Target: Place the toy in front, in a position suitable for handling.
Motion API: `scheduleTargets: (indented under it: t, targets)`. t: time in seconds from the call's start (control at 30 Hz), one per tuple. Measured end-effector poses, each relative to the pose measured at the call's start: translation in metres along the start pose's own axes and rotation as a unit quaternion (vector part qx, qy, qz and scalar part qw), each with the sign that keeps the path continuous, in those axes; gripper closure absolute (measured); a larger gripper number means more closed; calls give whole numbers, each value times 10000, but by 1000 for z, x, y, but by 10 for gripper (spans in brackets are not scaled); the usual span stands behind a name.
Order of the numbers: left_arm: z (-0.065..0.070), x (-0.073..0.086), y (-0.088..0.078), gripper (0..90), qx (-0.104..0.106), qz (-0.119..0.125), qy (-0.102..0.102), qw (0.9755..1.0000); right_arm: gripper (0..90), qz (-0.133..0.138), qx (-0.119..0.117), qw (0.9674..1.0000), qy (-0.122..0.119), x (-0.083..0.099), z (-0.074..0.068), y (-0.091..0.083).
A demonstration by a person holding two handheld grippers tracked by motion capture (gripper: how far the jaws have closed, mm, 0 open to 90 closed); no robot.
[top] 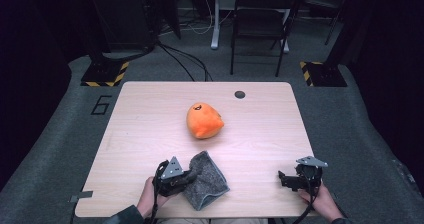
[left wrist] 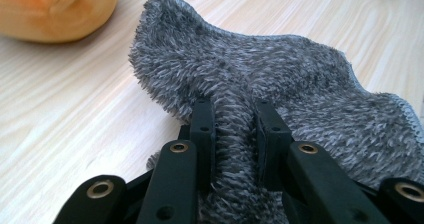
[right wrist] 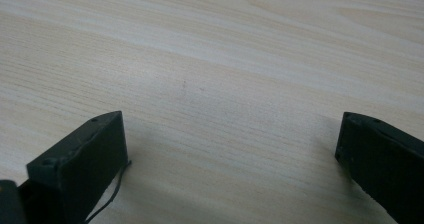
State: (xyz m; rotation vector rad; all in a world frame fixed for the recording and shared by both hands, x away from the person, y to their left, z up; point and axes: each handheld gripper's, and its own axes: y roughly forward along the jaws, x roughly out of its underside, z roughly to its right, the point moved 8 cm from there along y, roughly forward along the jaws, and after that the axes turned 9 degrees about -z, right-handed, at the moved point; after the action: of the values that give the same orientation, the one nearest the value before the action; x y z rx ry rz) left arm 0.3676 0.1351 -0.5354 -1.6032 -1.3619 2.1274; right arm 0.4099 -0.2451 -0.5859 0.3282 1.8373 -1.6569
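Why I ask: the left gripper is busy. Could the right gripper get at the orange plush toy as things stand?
Probably yes: the right gripper is open and empty, with bare table between it and the orange plush toy.

High view overhead, facing forward-down; gripper views close, low over table (top: pixel 260 134); left shares cloth (left wrist: pixel 280 79).

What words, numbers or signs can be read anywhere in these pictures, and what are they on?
"6": a large dark numeral on the grey floor, left of the table.
Yellow-and-black hazard stripes, a sign without words, mark two black stand bases on the floor beyond the table.
The orange plush toy bears a small dark mark, too small to read.
The grey cloth carries no text.
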Motion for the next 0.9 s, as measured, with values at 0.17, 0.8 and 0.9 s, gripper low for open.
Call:
scheduleTargets:
  t: [0.17,0.8,0.9]
  targets:
    - [0,-13,7,744,43,69,45,10000,0,0,0,10000,-1,0,0,0]
    - [7,-69,46,739,356,222,271,9988,0,2,0,10000,-1,0,0,0]
    - [5,-75,57,737,374,206,278,9987,0,1,0,10000,0,0,0,0]
